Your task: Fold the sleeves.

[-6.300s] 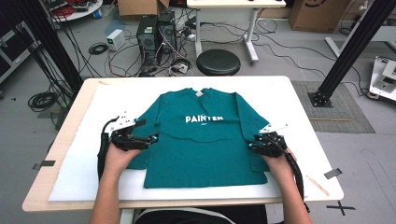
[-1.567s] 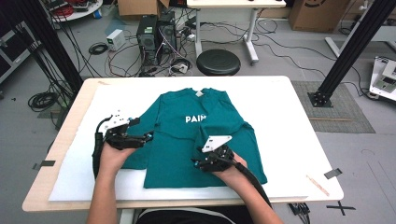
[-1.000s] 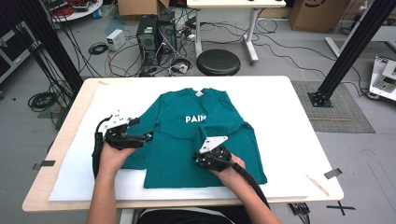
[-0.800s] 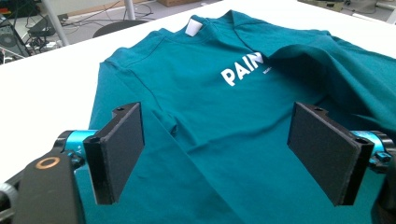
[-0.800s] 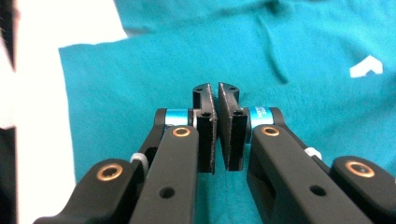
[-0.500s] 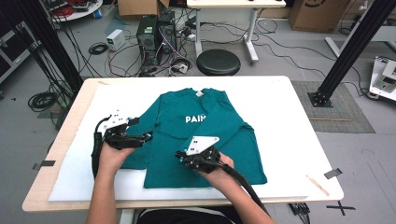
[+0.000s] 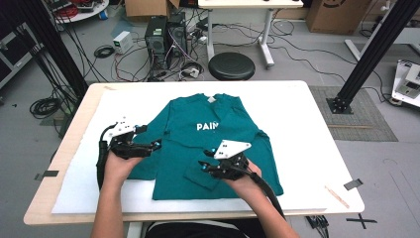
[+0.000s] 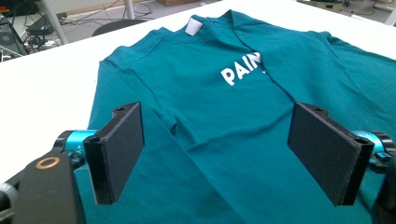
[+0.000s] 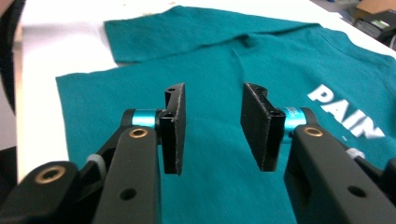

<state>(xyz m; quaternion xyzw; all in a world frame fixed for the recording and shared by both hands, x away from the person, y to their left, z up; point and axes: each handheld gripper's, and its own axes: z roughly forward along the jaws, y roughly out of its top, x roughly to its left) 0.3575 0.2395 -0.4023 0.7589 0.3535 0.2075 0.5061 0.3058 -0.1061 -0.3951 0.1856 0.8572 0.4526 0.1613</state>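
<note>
Teal shirt (image 7: 213,144) spread flat on the white tabletop (image 7: 297,124), collar away from the person, right-hand side folded in over the middle. White chest print cut short by that fold: reads "PAIN" in the high view and in both gripper views. Small white neck tag (image 8: 194,24) at the collar, nothing legible on it.

Left gripper (image 7: 148,146) resting over the shirt's left sleeve, jaws set wide, pads (image 8: 122,144) apart with bare teal cloth between them and nothing gripped. Right gripper (image 7: 210,166) hovering just above the lower middle of the shirt, jaws partway open after just having been opening; no cloth between the pads (image 9: 175,126), fabric lying loose beneath. Folded sleeve end forming a darker square patch (image 7: 200,174) beside the right gripper.

Bottom hem close to the near edge of the white cover, with a narrow strip of white left. Wide open room on the right side of the tabletop, from the folded edge to the far right rim. Narrower white margin on the left past the left sleeve. Clear band of white beyond the collar to the far edge. Round black stool (image 7: 231,65) and cables on the floor behind.
</note>
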